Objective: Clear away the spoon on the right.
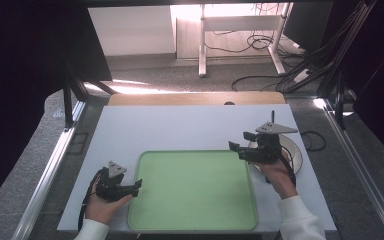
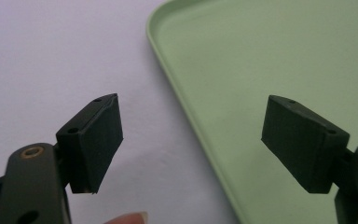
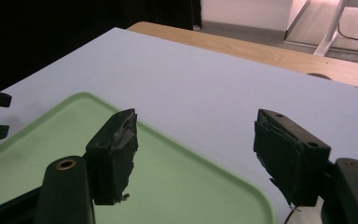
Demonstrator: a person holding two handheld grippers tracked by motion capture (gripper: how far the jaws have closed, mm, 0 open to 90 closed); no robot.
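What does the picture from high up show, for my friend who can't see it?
A person's two hands hold black grippers over a white table with a bare green tray in the middle. The left gripper is at the tray's left edge. The right gripper is at the tray's far right corner, above a white plate; both are open.

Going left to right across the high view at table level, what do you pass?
Left gripper, held open at the tray's left edge → green tray → right gripper, open above the tray's far right corner → white plate, partly hidden under that hand.
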